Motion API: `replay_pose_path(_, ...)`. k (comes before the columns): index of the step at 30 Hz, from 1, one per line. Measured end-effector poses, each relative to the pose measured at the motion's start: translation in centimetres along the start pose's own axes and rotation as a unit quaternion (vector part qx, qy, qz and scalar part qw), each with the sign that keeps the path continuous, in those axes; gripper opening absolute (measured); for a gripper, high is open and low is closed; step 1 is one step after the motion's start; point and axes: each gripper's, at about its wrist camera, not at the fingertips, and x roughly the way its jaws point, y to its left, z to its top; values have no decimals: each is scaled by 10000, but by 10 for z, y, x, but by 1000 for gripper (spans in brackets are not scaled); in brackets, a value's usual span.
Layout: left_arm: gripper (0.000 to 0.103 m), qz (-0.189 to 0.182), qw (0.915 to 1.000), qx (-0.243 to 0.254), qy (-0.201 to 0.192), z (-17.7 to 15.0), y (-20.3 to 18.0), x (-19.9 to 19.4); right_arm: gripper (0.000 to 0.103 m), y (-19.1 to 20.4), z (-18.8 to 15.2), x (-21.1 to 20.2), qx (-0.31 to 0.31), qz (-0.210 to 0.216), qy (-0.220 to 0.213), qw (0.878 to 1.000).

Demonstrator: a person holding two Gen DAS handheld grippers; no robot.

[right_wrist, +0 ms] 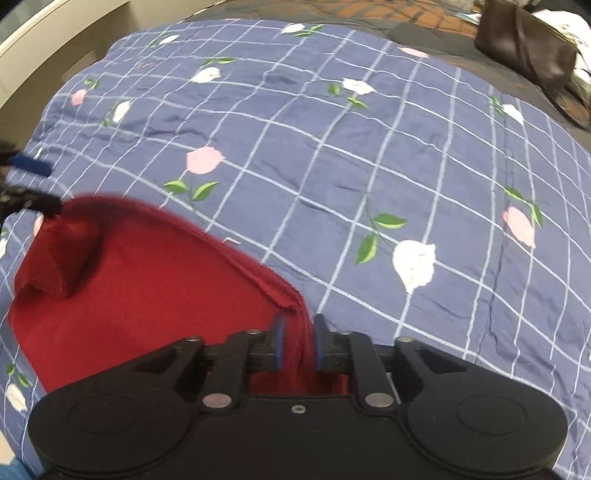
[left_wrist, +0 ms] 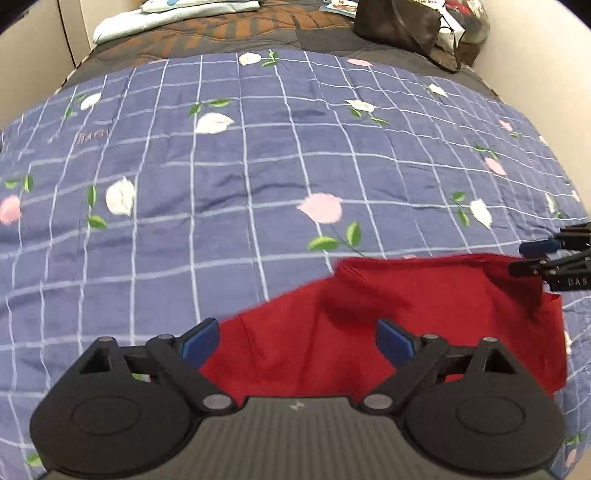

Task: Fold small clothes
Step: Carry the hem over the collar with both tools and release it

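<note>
On the bed, over a blue checked quilt (left_wrist: 258,166) printed with pink and white flowers, lies one small red garment (left_wrist: 388,325), its cloth soft and knit-looking; what kind of garment it is cannot be told from these views. It sits on the near part of the quilt, just in front of both tools.

The right gripper (right_wrist: 299,341) has its blue pads drawn close together with a bunched corner of the red cloth pinched between them, and the ribbed edge of the garment runs up and away from that pinch toward the left. The left gripper (left_wrist: 297,339) stands wide apart, its two blue pads spread over the red cloth with nothing between them. In the right wrist view one of its fingers seems to rest at the far corner of the garment, though contact there is too blurred to be sure.

As a judgement, the folding is at an early stage. The garment shows a loose turned-over flap at one corner and a sagging middle, not a tidy fold with matched edges. One corner is secured; the opposite corner is not yet gripped. What is left is most of the work: taking that second corner, tensioning the cloth flat, and laying the folds.

At the far end of the bed sit a dark brown bag (left_wrist: 399,22) and a pale blue folded cloth (left_wrist: 147,18), well apart from the work.
</note>
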Motion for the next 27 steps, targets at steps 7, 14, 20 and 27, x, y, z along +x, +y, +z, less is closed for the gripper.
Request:
replay_pose_path(7,95,263,9975,602,263,-44,-37,25,83,-9,-37,-13,739,-249,-318,9964)
replay_pose_path(14,83,1273,9894,657,219,-55,-42,49,92,9,-105,-20,1257,-601,-156,9901)
replay_pose_path(20,82,1669,9855,-295,-91,-52,-3,36,96,28,-148,-24,1341,-498,89,9897)
replay_pose_path(27,89,1838,9716,-1471,255,-58,44,26,99,33,-175,-24,1491,-724,359,9855)
